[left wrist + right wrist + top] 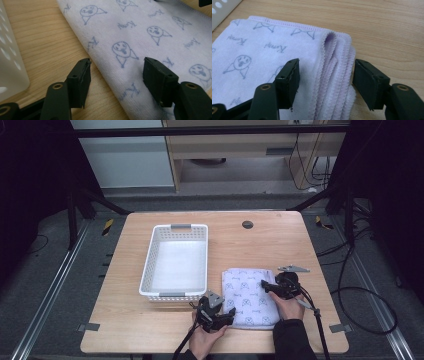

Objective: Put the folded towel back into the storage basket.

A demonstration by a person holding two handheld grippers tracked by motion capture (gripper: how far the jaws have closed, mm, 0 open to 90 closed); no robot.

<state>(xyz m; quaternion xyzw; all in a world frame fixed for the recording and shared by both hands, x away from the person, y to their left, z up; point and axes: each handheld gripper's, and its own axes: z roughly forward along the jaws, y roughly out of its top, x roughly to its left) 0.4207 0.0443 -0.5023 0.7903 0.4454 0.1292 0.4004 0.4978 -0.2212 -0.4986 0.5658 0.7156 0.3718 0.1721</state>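
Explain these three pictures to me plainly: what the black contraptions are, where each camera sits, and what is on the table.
A person holds a hand-held claw in each hand: the left claw and the right claw. One camera looks down from above; the other two ride on the claws, looking along their black jaws. On the wooden table lie a folded towel printed with little faces and an empty white basket. Nothing is gripped: the left claw straddles the towel's folded edge, the right its layered edges, both open.

Black grippers with brass-coloured screws, grey plates, black cables; dark sleeve.
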